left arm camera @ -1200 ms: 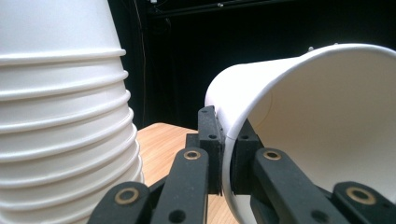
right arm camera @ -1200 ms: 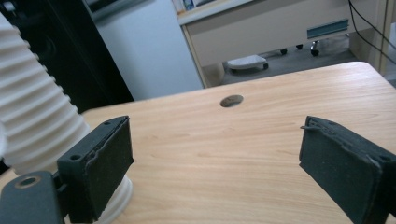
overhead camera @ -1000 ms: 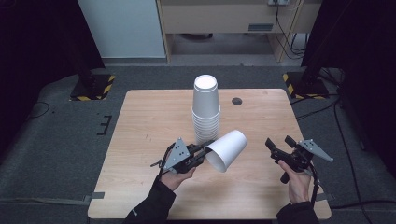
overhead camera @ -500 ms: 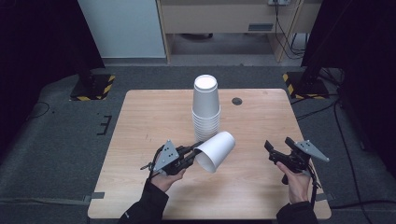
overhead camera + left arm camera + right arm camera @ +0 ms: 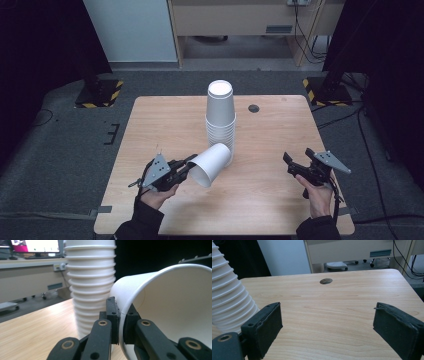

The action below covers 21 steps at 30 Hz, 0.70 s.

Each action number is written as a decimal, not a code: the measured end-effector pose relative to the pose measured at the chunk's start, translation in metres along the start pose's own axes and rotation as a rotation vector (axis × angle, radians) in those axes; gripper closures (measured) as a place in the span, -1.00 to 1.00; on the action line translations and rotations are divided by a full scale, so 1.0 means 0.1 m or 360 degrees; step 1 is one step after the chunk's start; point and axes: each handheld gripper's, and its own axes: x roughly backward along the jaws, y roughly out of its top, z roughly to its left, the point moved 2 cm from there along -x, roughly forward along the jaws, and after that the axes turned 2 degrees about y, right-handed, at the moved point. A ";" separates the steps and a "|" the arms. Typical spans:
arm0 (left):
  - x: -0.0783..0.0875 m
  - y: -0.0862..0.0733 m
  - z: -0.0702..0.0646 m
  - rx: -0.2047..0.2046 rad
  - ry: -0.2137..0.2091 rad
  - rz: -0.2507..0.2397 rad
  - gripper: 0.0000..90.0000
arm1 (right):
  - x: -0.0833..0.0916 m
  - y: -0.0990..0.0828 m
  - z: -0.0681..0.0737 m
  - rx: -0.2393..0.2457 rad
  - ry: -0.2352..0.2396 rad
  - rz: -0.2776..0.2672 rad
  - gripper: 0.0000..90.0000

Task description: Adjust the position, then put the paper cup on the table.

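A tall stack of white paper cups (image 5: pixel 220 118) stands upside down near the middle of the wooden table (image 5: pixel 165 125). My left gripper (image 5: pixel 189 163) is shut on the rim of a single white cup (image 5: pixel 210 164), held tilted on its side just left of the stack's base. In the left gripper view the jaws pinch the cup wall (image 5: pixel 160 302), one inside and one outside, with the ribbed stack (image 5: pixel 91 287) right behind. My right gripper (image 5: pixel 295 164) hovers open at the table's right front, nothing between its pads (image 5: pixel 265 327).
A small dark round disc (image 5: pixel 254 108) lies on the table behind and right of the stack, and it shows ahead of the right gripper (image 5: pixel 326 281). Dark stands with yellow-black bases (image 5: pixel 97 92) flank the table. A cabinet (image 5: pixel 250 20) stands beyond.
My left gripper has pulled the single cup back toward the front left, away from the stack. The right gripper has stayed about where it was, open.
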 end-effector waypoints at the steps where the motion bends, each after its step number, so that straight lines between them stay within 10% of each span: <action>1: 0.05 0.00 0.02 -0.0004 0.0012 0.0018 0.91 | 0.00 0.00 0.00 0.0005 -0.0001 0.0005 -0.80; 21: 0.48 -0.09 0.48 0.0100 0.0267 0.0251 0.91 | -0.02 -0.06 0.00 0.0038 0.0009 0.0061 -0.81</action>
